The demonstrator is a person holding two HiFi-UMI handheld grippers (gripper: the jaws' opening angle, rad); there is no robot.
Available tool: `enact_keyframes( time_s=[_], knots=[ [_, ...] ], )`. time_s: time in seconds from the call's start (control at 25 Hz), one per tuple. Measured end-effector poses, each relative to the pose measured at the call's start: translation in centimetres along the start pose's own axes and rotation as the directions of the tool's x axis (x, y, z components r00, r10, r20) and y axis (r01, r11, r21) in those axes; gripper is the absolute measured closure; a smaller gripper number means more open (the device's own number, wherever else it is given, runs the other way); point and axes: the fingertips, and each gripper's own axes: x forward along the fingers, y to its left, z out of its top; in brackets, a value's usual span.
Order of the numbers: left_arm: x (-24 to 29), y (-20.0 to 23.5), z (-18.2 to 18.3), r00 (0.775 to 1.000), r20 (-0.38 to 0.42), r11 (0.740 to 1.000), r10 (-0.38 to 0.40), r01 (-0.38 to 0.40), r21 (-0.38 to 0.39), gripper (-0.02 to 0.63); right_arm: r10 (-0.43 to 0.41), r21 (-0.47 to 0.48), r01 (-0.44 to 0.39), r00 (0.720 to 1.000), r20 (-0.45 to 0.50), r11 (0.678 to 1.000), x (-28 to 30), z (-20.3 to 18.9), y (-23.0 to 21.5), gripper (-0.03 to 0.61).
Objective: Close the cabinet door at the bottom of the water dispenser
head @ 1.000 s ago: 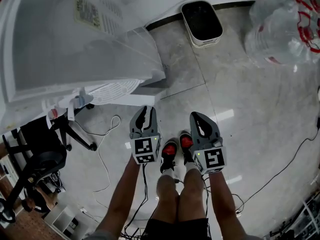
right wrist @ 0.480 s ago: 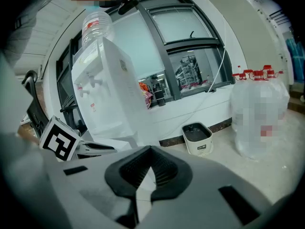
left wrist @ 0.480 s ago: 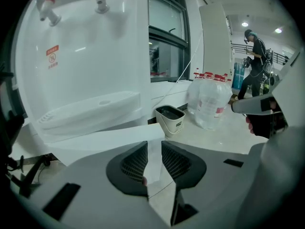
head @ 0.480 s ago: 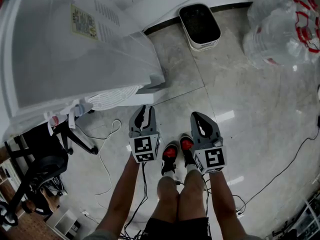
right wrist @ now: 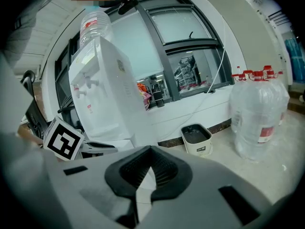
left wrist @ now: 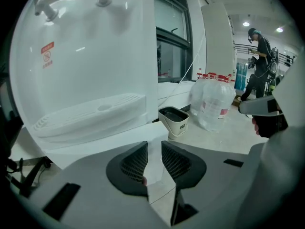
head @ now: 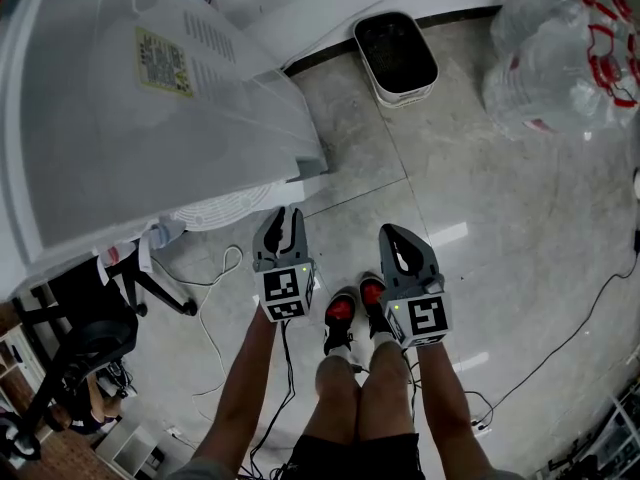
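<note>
Left gripper [head: 283,220] points forward and down, jaws parted by a narrow gap with nothing between them. Just ahead of it, and spreading off to its left, stands the white water dispenser [head: 150,98]; its slotted drip tray [left wrist: 90,111] sits above the jaws. The dispenser's lower front, where the cabinet door belongs, lies directly beyond the tips, though I cannot tell how the door stands. Right gripper [head: 394,236] hangs beside the left one, to its right, fingertips together and empty. Farther ahead of it sits a waste bin [head: 396,53], with large water bottles [head: 565,48] off to its right.
</note>
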Motion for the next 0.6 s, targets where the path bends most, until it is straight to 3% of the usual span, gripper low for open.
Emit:
enact_keyframes(
  time_s=[0.6],
  knots=[
    [2.2,0.8,1.6,1.000,0.012,1.000,0.021,-0.021,0.000,0.505,-0.011,-0.002,0.011,1.000,-0.008,1.000,1.3,0.6,-1.5,0.566]
  ],
)
